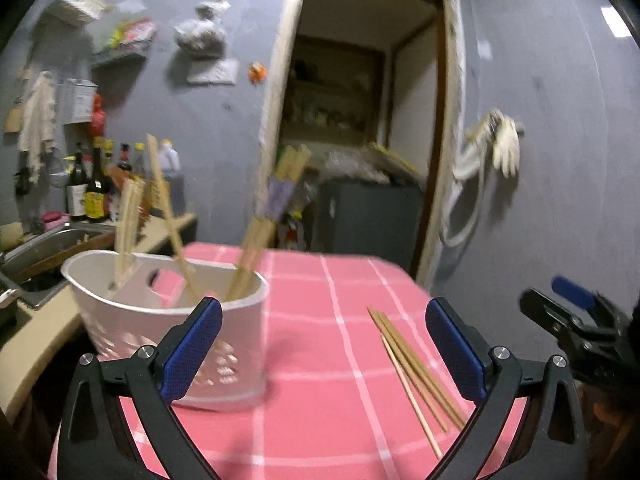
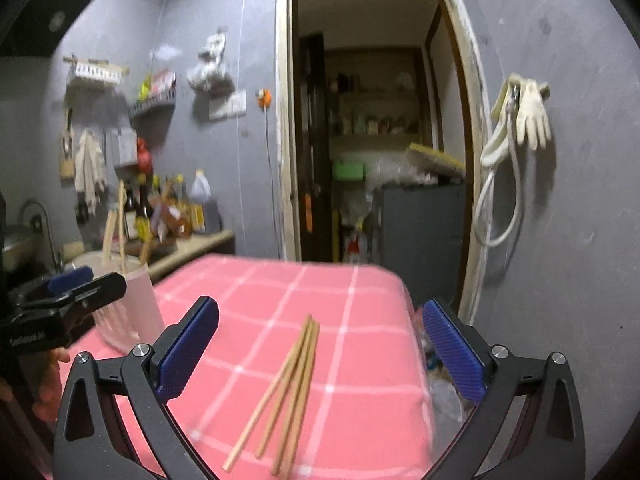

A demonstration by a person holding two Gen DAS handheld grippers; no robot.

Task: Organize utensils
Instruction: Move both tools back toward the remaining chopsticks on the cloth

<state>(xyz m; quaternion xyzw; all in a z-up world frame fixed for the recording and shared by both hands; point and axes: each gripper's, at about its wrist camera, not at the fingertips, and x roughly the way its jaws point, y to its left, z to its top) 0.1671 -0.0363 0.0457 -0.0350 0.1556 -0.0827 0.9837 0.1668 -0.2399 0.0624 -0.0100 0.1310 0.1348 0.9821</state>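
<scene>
A white perforated utensil holder [image 1: 176, 320] stands on the pink checked tablecloth [image 1: 320, 344], with several wooden chopsticks [image 1: 252, 240] sticking upright out of it. More loose chopsticks [image 1: 416, 368] lie flat on the cloth to its right, also seen in the right wrist view as chopsticks [image 2: 284, 392]. My left gripper [image 1: 324, 344] is open above the cloth, its left pad just in front of the holder. My right gripper [image 2: 320, 348] is open over the loose chopsticks, nothing between its pads. The holder [image 2: 128, 304] shows at the left there.
A kitchen counter with a sink [image 1: 52, 248] and several bottles [image 1: 96, 184] runs along the left. An open doorway [image 2: 372, 140] lies behind the table. Gloves and a hose [image 2: 516, 128] hang on the grey wall at right. The table's right edge [image 2: 416, 320] drops off beside my right gripper.
</scene>
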